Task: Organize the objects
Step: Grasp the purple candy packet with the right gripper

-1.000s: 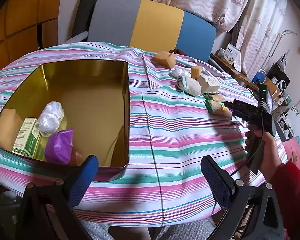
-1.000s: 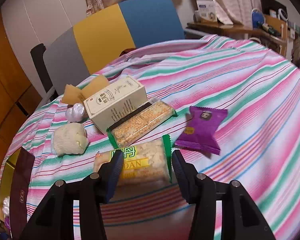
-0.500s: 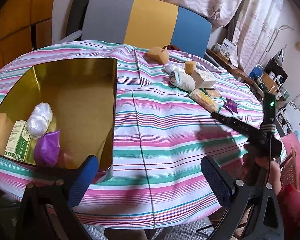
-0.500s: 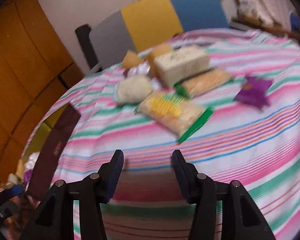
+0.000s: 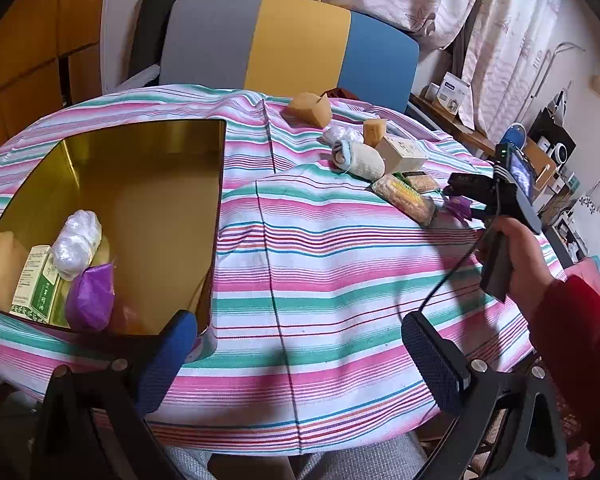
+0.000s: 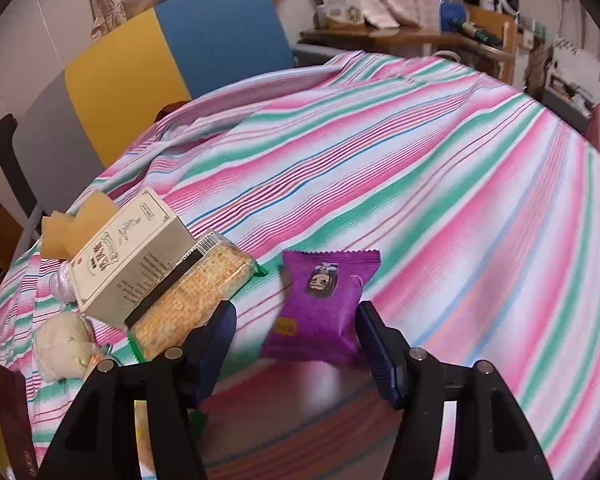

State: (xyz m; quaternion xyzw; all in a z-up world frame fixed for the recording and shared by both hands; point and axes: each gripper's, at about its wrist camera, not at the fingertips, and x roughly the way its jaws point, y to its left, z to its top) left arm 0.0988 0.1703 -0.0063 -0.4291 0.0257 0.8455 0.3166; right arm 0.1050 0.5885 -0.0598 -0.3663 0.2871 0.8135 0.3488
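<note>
Snacks and sponges are seen clustered at the far right of the striped tablecloth (image 5: pixel 320 264) in the left wrist view, where a rolled cloth (image 5: pixel 360 158), a cream box (image 5: pixel 404 152) and a cracker pack (image 5: pixel 404 198) lie touching one another. The gold tin (image 5: pixel 172 184) sits near the left edge, with a purple packet (image 5: pixel 90 300), a white bag (image 5: pixel 78 244) and a green carton (image 5: pixel 36 284) inside. The left gripper (image 5: pixel 300 360) is held wide and empty above bare cloth. In the right wrist view, the right gripper (image 6: pixel 296 344) is opening, with the purple snack packet (image 6: pixel 320 304) between its fingers but not pressed. A clear cracker pack (image 6: pixel 192 300) lies just beside the left finger; open cloth is seen beyond.
</note>
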